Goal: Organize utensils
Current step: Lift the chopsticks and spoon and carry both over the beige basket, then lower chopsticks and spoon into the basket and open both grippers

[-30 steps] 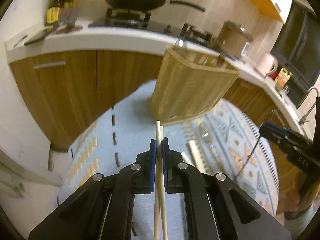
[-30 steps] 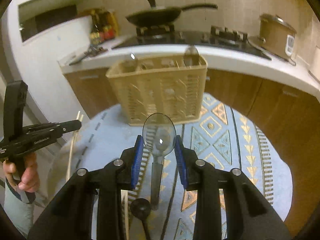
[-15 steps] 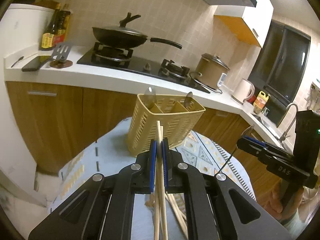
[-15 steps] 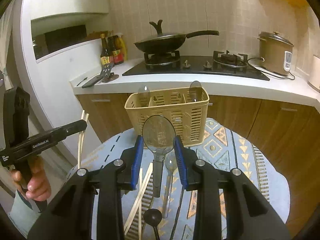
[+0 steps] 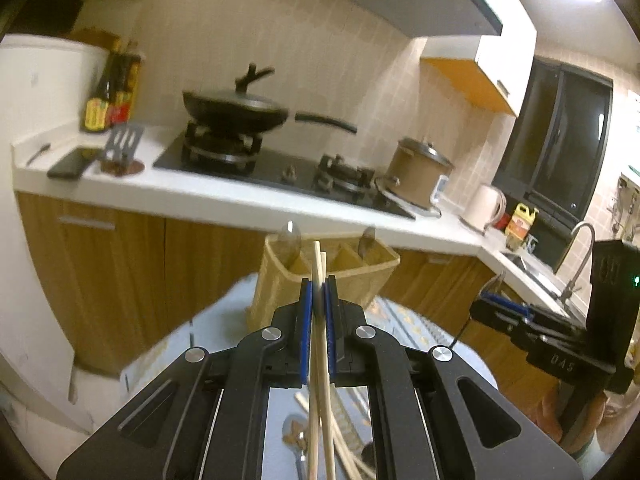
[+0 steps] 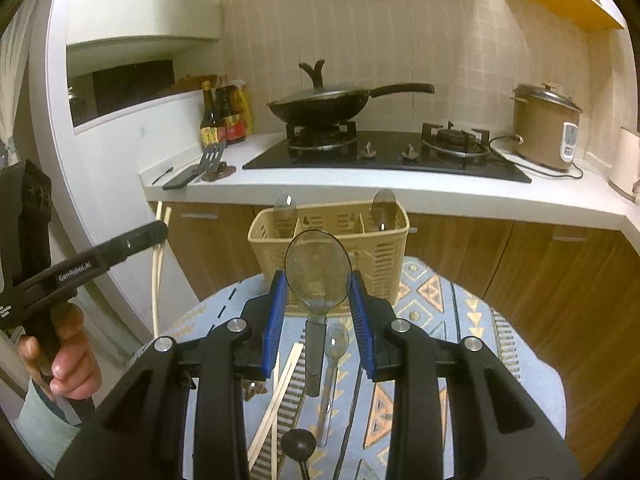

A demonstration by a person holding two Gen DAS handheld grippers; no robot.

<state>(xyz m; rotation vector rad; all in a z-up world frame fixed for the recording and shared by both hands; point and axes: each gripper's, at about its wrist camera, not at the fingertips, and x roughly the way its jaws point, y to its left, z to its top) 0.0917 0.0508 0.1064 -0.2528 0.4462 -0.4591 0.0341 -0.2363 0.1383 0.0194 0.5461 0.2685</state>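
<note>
Both my grippers have come up off the table since a second ago: the basket, which filled the middle of each view then, now sits lower and smaller, with the stove and wall tiles above it.

On the left wrist view, my left gripper (image 5: 319,294) has its blue pads pressed together on a pair of wooden chopsticks (image 5: 319,364), which run up between the jaws and poke out past the fingertips. Their tips overlap the beige utensil basket (image 5: 280,280) standing on the patterned cloth (image 5: 404,320) beyond. Two spoons stand in the basket, bowls up, one at the left end (image 5: 290,236) and one toward the right (image 5: 367,238). Under the gripper, loose chopsticks (image 5: 348,456) and a spoon (image 5: 296,436) lie on the cloth. My right gripper body shows at the right edge.

On the right wrist view, my right gripper (image 6: 319,300) is partly closed, its pads gripping the edges of a clear spoon's bowl (image 6: 318,268), the dark handle hanging down between the fingers. The basket (image 6: 380,252) stands straight ahead behind the spoon. On the cloth (image 6: 472,320) below lie another clear spoon (image 6: 334,344), loose chopsticks (image 6: 280,384) and a black ladle-like head (image 6: 298,442). At left, a hand (image 6: 60,356) holds the left gripper (image 6: 160,228), the chopsticks (image 6: 159,264) hanging from it.
</note>
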